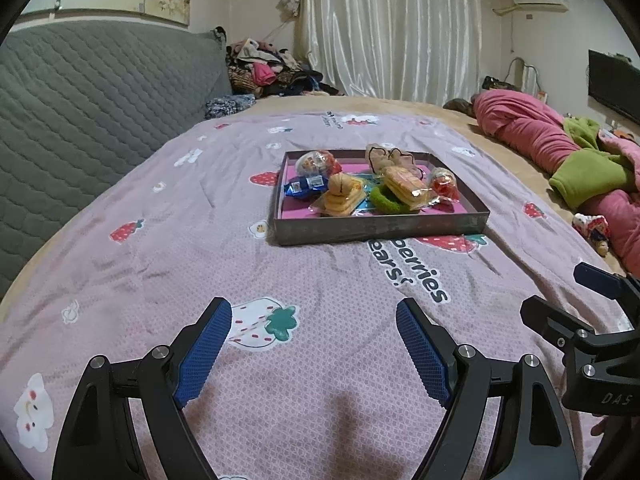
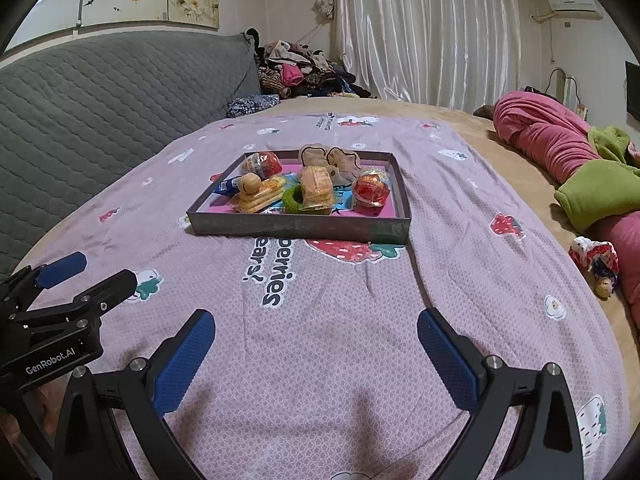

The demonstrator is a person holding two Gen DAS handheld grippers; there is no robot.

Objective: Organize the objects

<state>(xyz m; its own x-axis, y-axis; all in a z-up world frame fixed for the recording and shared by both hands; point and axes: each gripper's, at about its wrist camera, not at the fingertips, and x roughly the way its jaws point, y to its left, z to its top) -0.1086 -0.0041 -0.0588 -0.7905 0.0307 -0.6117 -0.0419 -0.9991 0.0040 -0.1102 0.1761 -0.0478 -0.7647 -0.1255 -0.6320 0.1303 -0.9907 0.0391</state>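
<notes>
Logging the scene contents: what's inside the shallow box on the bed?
Inside the box: wrapped biscuit packs, a green ring, a blue packet, two round wrapped snacks, beige items at the back. The pile covers most of the pink floor.

Blue packet (image 1: 303, 188) half behind biscuits (image 1: 339, 201) — blanket lettering (image 1: 416, 276) under tray (image 1: 380, 228)

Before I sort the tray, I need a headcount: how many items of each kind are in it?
Clear-wrapped stacks of yellow biscuits: 2
Clear-wrapped red-and-orange round snacks: 2
Blue foil snack packet: 1
Green fuzzy hair tie: 1
Beige plush bow: 1
Total: 7
</notes>
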